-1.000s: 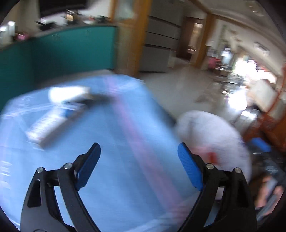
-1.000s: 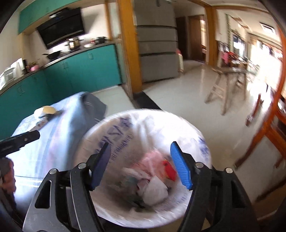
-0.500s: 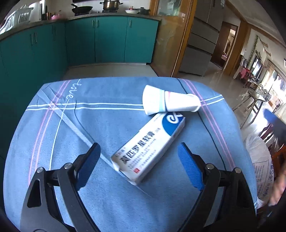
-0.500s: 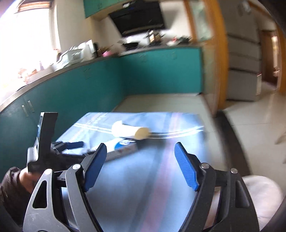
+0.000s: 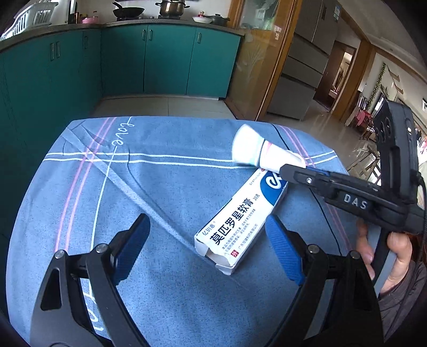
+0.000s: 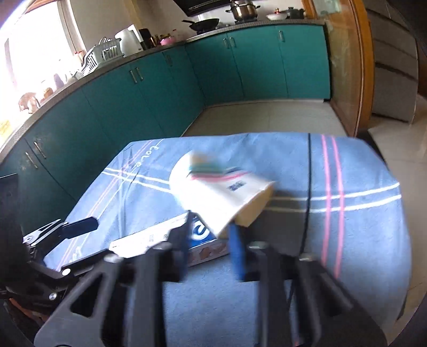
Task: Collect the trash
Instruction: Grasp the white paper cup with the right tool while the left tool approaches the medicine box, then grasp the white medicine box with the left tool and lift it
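My right gripper (image 6: pixel 213 240) pinches the rim of the paper cup (image 6: pixel 221 192) at mid-frame, and my left gripper (image 5: pixel 208 248) hangs wide open near the ointment box (image 5: pixel 240 213). The pinch is only on the thin rim, so I think the cup could squash or slip and fall back on the blue cloth (image 5: pixel 133 192).

Daylit, window (image 6: pixel 34 50) blown out; right-wrist view motion-blurred, fisheye-warped.

Teal cabinets (image 5: pixel 165 58) are lining the kitchen walls (pots (image 5: pixel 170 4) sitting on top), daylight is flooding a window (image 6: pixel 40 45) above pale floor tiles (image 6: pixel 267 117).
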`<state>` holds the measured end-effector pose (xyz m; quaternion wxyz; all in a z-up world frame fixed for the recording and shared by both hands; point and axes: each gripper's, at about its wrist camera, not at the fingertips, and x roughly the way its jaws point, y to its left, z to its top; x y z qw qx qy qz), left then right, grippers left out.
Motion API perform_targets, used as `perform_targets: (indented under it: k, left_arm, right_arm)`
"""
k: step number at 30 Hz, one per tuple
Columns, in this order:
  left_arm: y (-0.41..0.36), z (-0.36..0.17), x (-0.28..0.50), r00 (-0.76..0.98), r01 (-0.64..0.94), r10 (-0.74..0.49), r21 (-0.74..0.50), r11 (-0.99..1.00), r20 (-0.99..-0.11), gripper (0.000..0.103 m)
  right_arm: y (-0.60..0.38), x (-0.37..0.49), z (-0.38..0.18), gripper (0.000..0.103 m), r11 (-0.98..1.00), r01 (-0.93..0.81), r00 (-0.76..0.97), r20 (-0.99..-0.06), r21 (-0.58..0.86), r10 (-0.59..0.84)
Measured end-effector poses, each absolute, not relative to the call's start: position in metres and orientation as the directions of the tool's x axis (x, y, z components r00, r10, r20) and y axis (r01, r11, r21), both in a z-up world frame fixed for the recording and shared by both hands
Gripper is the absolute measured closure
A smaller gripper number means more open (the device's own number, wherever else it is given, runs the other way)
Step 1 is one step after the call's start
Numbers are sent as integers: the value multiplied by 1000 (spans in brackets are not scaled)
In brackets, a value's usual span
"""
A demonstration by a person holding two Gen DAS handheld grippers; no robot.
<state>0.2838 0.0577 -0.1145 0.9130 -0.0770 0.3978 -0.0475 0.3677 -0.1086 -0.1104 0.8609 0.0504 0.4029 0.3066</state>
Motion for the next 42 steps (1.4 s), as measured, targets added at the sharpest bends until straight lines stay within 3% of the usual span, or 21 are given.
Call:
perform_targets:
  k: [7, 12, 14, 16, 18, 23, 26, 31, 42]
  left_arm:
    - [51, -123, 295, 657, 57, -214, -235, 970, -723, 15]
    - [33, -133, 295, 619, 104, -200, -173, 979, -760, 17]
    - [26, -132, 290, 622, 126, -210, -168, 978, -755, 28]
    - [18, -130, 282, 616, 176, -238, -163, 971, -751, 53]
    - [10, -129, 270, 609, 213, -256, -157, 964, -751, 55]
    - [-4, -119, 220, 606, 280, -291, -144, 949, -740, 56]
    - [-8, -109, 190, 643, 257, -247, -99, 961, -725, 57]
    - [-14, -98, 160, 653, 248, -295, -172, 953, -698, 62]
    - [-24, -65, 119, 719, 302, -334, -159, 940, -610, 62]
  right_arm:
    - [-137, 336, -87, 94, 814, -456, 559, -596, 359, 576]
    - [-161, 298, -72, 94, 819, -449, 606, -551, 358, 574]
    - [-171, 280, -68, 94, 828, -442, 622, -546, 346, 561]
    - [-177, 265, -66, 94, 841, -434, 640, -547, 323, 540]
    - [-183, 252, -65, 94, 849, -433, 650, -548, 302, 526]
    - [-196, 218, -64, 94, 869, -428, 674, -553, 248, 490]
    - [-203, 198, -65, 94, 876, -423, 686, -549, 233, 477]
    - [-217, 173, -73, 94, 888, -385, 701, -547, 251, 458]
    - [-240, 120, -73, 94, 909, -310, 745, -524, 278, 414]
